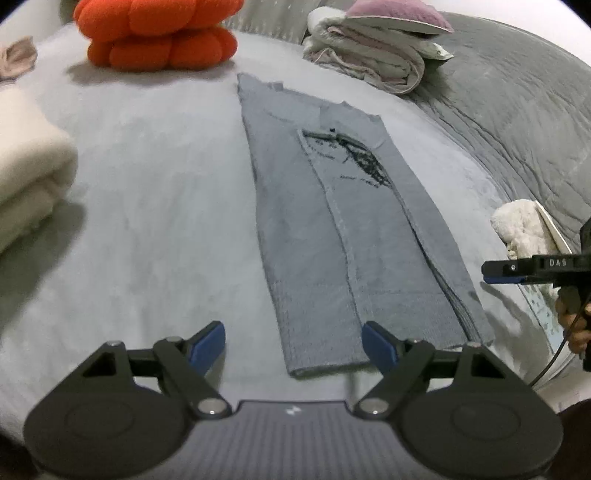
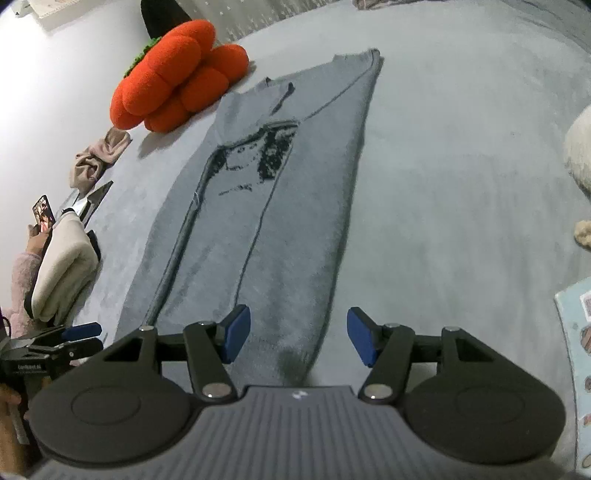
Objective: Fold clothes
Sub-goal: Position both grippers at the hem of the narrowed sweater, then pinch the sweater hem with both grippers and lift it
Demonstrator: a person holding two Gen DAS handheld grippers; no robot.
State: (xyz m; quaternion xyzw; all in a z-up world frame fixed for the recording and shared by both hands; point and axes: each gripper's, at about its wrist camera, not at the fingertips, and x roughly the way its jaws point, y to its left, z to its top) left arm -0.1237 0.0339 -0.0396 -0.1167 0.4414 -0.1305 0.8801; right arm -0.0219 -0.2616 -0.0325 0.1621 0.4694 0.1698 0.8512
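The grey shirt lies flat on the bed, just in front of the orange cushion, with both sides already folded in to a long strip, and I think the crosswise fold remains, since the left gripper and right gripper hover at its near hem with jaws wide and empty.

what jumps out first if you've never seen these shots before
The bright orange knotted cushion at the far side of the pale grey bed cover grabs the eye. Next, the grey T-shirt with a dark print, folded into a long strip down the middle, with the open left gripper and right gripper at its near end.
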